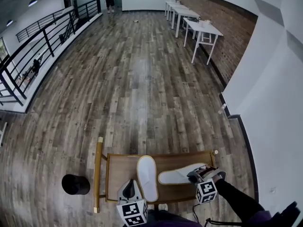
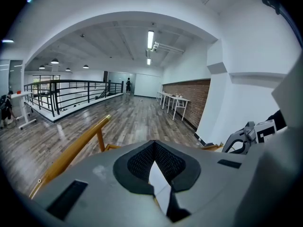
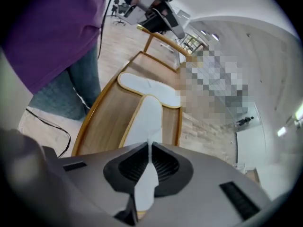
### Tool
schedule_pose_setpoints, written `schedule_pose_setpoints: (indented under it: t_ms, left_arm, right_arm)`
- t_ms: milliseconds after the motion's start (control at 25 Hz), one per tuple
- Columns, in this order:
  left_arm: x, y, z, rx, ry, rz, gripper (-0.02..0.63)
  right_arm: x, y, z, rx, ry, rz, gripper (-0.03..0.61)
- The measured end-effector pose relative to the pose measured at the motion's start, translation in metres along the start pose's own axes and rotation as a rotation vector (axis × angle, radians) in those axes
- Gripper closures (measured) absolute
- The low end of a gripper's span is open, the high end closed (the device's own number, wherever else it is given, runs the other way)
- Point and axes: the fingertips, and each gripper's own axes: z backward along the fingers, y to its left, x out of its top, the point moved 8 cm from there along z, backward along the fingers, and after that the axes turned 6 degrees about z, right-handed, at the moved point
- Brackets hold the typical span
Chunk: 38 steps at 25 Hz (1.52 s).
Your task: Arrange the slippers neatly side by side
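Two white slippers lie on a low wooden tray (image 1: pixel 122 163). The left slipper (image 1: pixel 147 176) points away from me; the right slipper (image 1: pixel 179 176) lies crosswise, its toe near the other one. My right gripper (image 1: pixel 195 175) is shut on the right slipper's outer end; in the right gripper view that slipper (image 3: pixel 149 117) runs out from the jaws (image 3: pixel 147 150) toward the other slipper (image 3: pixel 147 85). My left gripper (image 1: pixel 129 183) sits at the left slipper's near left edge, shut, with a white sliver (image 2: pixel 159 186) pinched between its jaws (image 2: pixel 154 148).
A black round bin (image 1: pixel 75 184) stands on the wood floor left of the tray. A white wall (image 1: pixel 270 103) runs close on the right. White tables (image 1: pixel 201 30) line the brick wall far ahead, a black railing (image 1: pixel 38 41) far left. A cable lies by my legs (image 3: pixel 47 126).
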Motion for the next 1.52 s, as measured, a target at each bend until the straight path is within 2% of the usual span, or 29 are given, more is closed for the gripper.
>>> schedule_pose_setpoints:
  t_ms: [160,280,360,520,760,840,960,1120,1200,1280,1440,1520]
  left_arm:
    - [0.001,-0.003,-0.001,0.010,0.005,-0.004,0.612]
    - [-0.002,-0.002,0.000,0.020,0.012,-0.006,0.612]
    - [-0.003,-0.002,0.001,0.027,0.015,-0.008,0.612]
    - [-0.003,-0.003,0.001,0.042,0.022,-0.008,0.612]
    - [-0.004,-0.006,-0.001,0.033,0.031,-0.022,0.612]
    - [-0.003,-0.008,-0.003,0.028,0.036,-0.029,0.612]
    - [-0.001,-0.013,-0.006,0.009,0.036,-0.038,0.612]
    - [-0.003,-0.025,-0.013,-0.051,0.036,-0.046,0.612]
    - [-0.006,-0.033,-0.019,-0.105,0.038,-0.055,0.612]
    - [-0.010,-0.044,-0.025,-0.158,0.047,-0.075,0.612]
    - [-0.018,-0.072,-0.037,-0.257,0.070,-0.135,0.612]
    - [-0.028,-0.089,-0.046,-0.338,0.086,-0.178,0.612]
  right_arm:
    - [-0.001,0.012,-0.012,0.066,-0.016,0.133,0.560]
    - [0.000,0.025,-0.025,0.089,-0.037,0.146,0.561]
    - [-0.001,0.029,-0.031,0.074,-0.049,0.145,0.561]
    - [-0.007,0.033,-0.038,0.050,-0.071,0.086,0.560]
    - [-0.010,0.038,-0.038,0.067,-0.099,-0.018,0.557]
    - [-0.010,0.038,-0.038,0.070,-0.102,-0.034,0.534]
    - [-0.011,0.034,-0.034,0.064,-0.109,-0.066,0.492]
    - [-0.015,0.022,-0.015,0.002,-0.126,-0.119,0.492]
    - [-0.016,0.015,-0.002,-0.063,-0.148,-0.203,0.492]
    - [-0.016,0.007,0.016,-0.145,-0.172,-0.332,0.492]
    - [-0.020,-0.003,0.052,-0.305,-0.240,-0.695,0.494]
    - [-0.023,-0.003,0.065,-0.393,-0.280,-0.877,0.497]
